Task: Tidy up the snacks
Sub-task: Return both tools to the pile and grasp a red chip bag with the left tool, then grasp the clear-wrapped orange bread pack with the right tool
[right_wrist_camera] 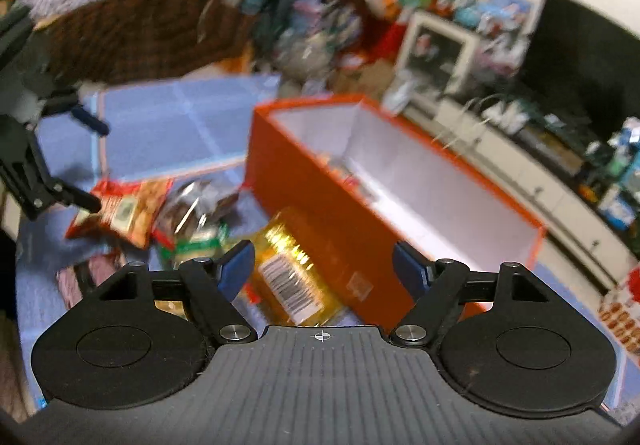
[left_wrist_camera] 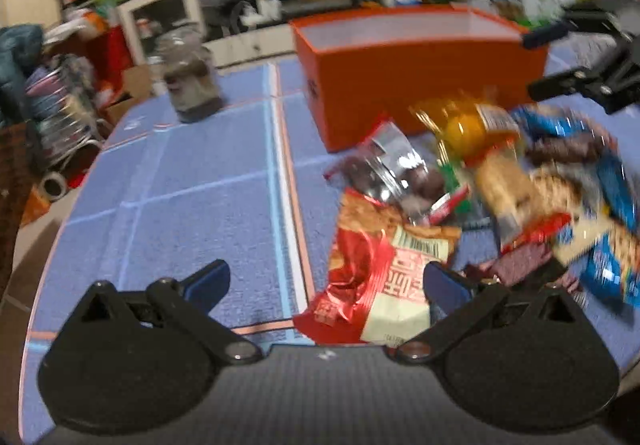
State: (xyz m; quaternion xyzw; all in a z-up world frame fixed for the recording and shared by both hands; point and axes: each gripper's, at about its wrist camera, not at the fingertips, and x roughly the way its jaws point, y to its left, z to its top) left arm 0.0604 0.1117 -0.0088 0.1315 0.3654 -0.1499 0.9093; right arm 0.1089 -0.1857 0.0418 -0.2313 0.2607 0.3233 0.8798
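While both my hand-held grippers (left_wrist_camera: 326,283) (right_wrist_camera: 324,265) gaped empty, few snacks (right_wrist_camera: 344,173) lay boxed (right_wrist_camera: 320,213); the heap (left_wrist_camera: 500,197) remained.

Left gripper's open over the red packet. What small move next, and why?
Probably ease the left gripper down and shut on the red snack packet. Its jaws stand open with the packet lying flat between them, nearest in the pile, and the orange box behind sits open to receive it.

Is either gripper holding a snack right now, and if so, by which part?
Nothing is held. The left gripper is open above the red snack bag; the right gripper is open over the yellow packet, beside the orange box.
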